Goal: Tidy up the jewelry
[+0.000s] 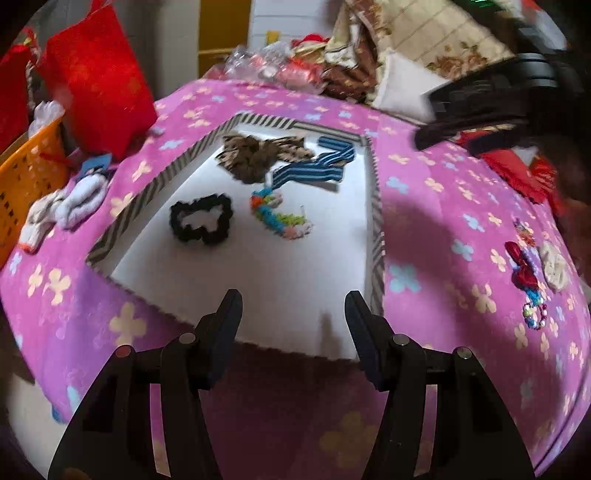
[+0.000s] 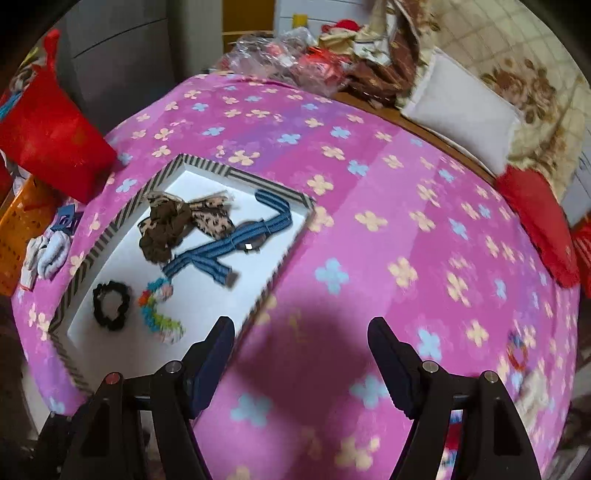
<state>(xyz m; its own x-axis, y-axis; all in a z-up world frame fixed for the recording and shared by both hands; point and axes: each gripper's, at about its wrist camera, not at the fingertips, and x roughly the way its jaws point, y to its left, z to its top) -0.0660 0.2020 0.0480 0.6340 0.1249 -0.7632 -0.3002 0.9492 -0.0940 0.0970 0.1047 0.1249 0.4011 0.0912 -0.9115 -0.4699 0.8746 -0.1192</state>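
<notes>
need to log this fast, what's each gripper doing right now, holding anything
Left gripper: jaws open, nothing between them, above the white striped-rim cardboard tray.
Right gripper: jaws open, empty, over the pink flowered blanket.

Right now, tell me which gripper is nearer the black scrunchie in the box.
Left. The left gripper hovers over the box's near end, facing the black scrunchie; the right gripper hangs beyond the box's side, over the blanket.

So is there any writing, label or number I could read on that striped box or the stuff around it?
None can be read.
The striped box bears only stripes.
The pink blanket bears only flower shapes.
The red bag shows faint marks, too blurred to read.
Green lights at the top right of the left wrist view are too blurred to tell.
</notes>
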